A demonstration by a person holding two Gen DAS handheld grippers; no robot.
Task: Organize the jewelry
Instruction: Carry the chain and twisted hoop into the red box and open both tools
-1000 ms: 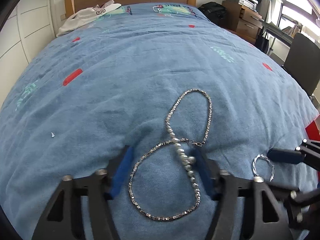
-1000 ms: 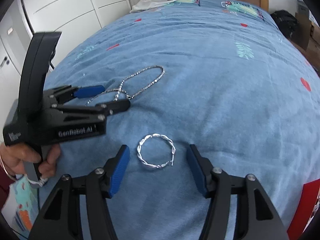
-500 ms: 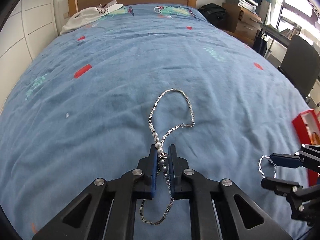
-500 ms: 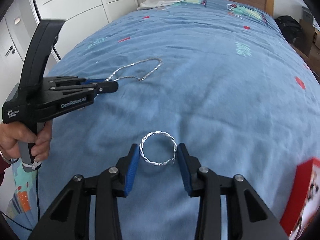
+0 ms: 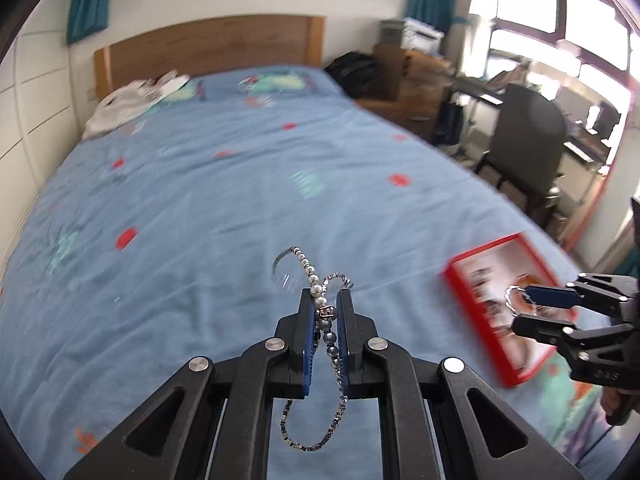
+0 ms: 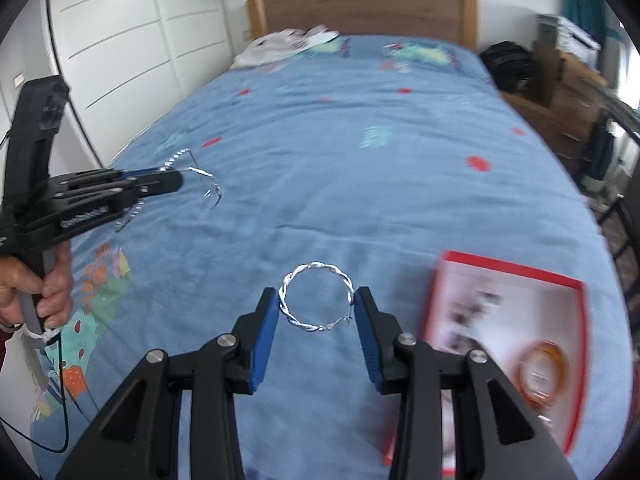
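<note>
Across the blue patterned bed cover (image 6: 360, 184), the shallow red-rimmed white box (image 6: 508, 268) lies low and to the right of the right tongs (image 6: 318, 316), clearly nearer to them than to the left tongs (image 5: 325, 320). The right tongs are closed only to the width of the twisted silver ring bracelet (image 6: 318, 300) and hold it by its sides, above the cover. The left tongs are pressed almost fully together on the silver bead-and-chain necklace (image 5: 322, 312), whose length runs along them and hangs below in a loop, so I judge the right hand should reach the box first.
</note>
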